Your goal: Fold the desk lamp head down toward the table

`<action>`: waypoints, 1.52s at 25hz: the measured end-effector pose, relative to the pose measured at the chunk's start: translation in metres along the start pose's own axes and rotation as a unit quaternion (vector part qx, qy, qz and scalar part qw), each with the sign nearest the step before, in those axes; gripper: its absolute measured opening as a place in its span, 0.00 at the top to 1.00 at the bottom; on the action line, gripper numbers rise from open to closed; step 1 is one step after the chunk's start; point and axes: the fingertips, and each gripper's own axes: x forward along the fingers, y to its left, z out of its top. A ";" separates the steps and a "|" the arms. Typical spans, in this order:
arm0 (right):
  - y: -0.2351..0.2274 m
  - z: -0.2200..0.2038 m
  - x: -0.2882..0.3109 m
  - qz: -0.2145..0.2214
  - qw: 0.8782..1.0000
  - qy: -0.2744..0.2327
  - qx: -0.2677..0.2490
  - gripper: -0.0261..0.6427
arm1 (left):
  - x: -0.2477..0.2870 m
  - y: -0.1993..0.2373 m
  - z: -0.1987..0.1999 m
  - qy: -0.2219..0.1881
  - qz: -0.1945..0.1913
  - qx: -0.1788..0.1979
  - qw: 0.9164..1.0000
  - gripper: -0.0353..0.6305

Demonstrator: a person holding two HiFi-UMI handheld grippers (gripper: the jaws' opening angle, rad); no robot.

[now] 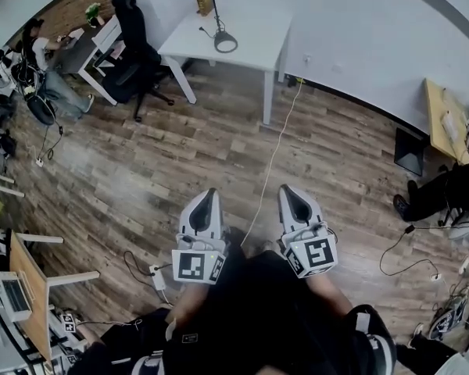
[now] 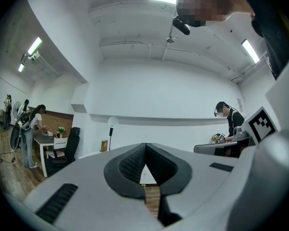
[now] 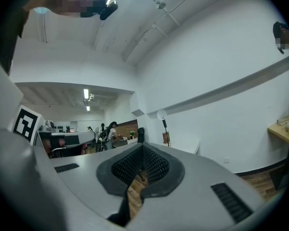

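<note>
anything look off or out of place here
Only a white cable trails loose across the floor from the wall beside the table. The lamp stands upright; nothing spilled.

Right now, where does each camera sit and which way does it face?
Head view: on the person's head, steeply down at floor and distant desk lamp; left tongs, right tongs and dark clothing show.
Left gripper view: on left tongs, level toward the lamp; its shut jaws show.
Right gripper view: same, on right tongs.
All three share the lamp.
</note>
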 end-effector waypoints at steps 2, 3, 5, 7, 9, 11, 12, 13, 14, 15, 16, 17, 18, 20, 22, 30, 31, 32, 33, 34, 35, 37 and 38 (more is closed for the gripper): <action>-0.006 0.001 0.004 -0.006 1.000 -0.003 0.008 0.94 | 0.010 0.001 -0.001 0.001 -0.003 -0.005 1.000 0.91; -0.009 0.002 0.009 -0.009 1.000 -0.005 0.010 0.94 | 0.016 0.004 -0.002 0.001 -0.004 -0.008 1.000 0.91; -0.013 0.002 0.022 -0.011 1.000 -0.006 0.011 0.94 | 0.030 0.012 -0.001 -0.002 -0.005 -0.010 1.000 0.91; -0.018 0.001 0.040 -0.013 1.000 -0.005 0.009 0.94 | 0.047 0.023 -0.003 -0.005 -0.007 -0.011 1.000 0.91; -0.023 -0.001 0.063 -0.016 1.000 -0.004 0.003 0.94 | 0.067 0.039 -0.007 -0.008 -0.011 -0.014 1.000 0.91; -0.028 -0.002 0.090 -0.019 1.000 -0.003 -0.002 0.94 | 0.087 0.059 -0.010 -0.011 -0.015 -0.018 1.000 0.91; -0.029 -0.002 0.104 -0.021 1.000 -0.002 -0.004 0.94 | 0.098 0.070 -0.011 -0.013 -0.015 -0.019 1.000 0.91; -0.030 -0.002 0.119 -0.022 1.000 -0.002 -0.006 0.94 | 0.108 0.082 -0.012 -0.015 -0.015 -0.019 1.000 0.91; -0.031 -0.002 0.134 -0.024 1.000 -0.001 -0.008 0.94 | 0.119 0.095 -0.012 -0.016 -0.016 -0.020 1.000 0.91; -0.032 -0.001 0.149 -0.026 1.000 -0.001 -0.009 0.94 | 0.130 0.107 -0.011 -0.017 -0.016 -0.021 1.000 0.91; -0.033 0.000 0.166 -0.029 1.000 0.000 -0.010 0.94 | 0.141 0.120 -0.010 -0.017 -0.018 -0.022 0.999 0.91; -0.034 0.002 0.183 -0.031 0.999 0.001 -0.011 0.94 | 0.153 0.133 -0.009 -0.017 -0.020 -0.024 0.999 0.91; -0.034 0.003 0.200 -0.034 0.999 0.002 -0.011 0.94 | 0.164 0.145 -0.008 -0.017 -0.023 -0.025 0.999 0.91; -0.033 0.007 0.234 -0.039 0.999 0.003 -0.012 0.94 | 0.185 0.172 -0.007 -0.013 -0.030 -0.028 0.999 0.91; -0.032 0.009 0.268 -0.044 0.999 0.002 -0.012 0.94 | 0.207 0.198 -0.006 -0.010 -0.038 -0.030 0.999 0.91; -0.041 -0.005 0.366 -0.062 0.998 0.019 -0.006 0.94 | 0.266 0.276 -0.010 -0.005 -0.049 -0.019 0.999 0.91; -0.043 -0.008 0.373 -0.064 0.998 0.024 -0.005 0.94 | 0.270 0.282 -0.013 -0.002 -0.047 -0.023 0.999 0.91; -0.044 -0.010 0.381 -0.064 0.998 0.028 -0.004 0.94 | 0.274 0.287 -0.015 0.001 -0.044 -0.029 0.999 0.91; -0.045 -0.010 0.389 -0.063 0.998 0.031 -0.003 0.94 | 0.278 0.293 -0.017 0.003 -0.041 -0.036 0.999 0.91; -0.046 -0.011 0.398 -0.061 0.998 0.032 -0.003 0.94 | 0.284 0.299 -0.019 0.005 -0.038 -0.041 0.998 0.91; -0.048 -0.011 0.408 -0.059 0.998 0.032 -0.002 0.94 | 0.290 0.305 -0.021 0.008 -0.037 -0.042 0.998 0.91; -0.056 -0.013 0.427 -0.055 0.998 0.032 0.000 0.94 | 0.305 0.314 -0.026 0.011 -0.034 -0.040 0.999 0.91; -0.062 -0.015 0.437 -0.053 0.998 0.032 0.000 0.94 | 0.313 0.317 -0.028 0.011 -0.032 -0.040 0.999 0.91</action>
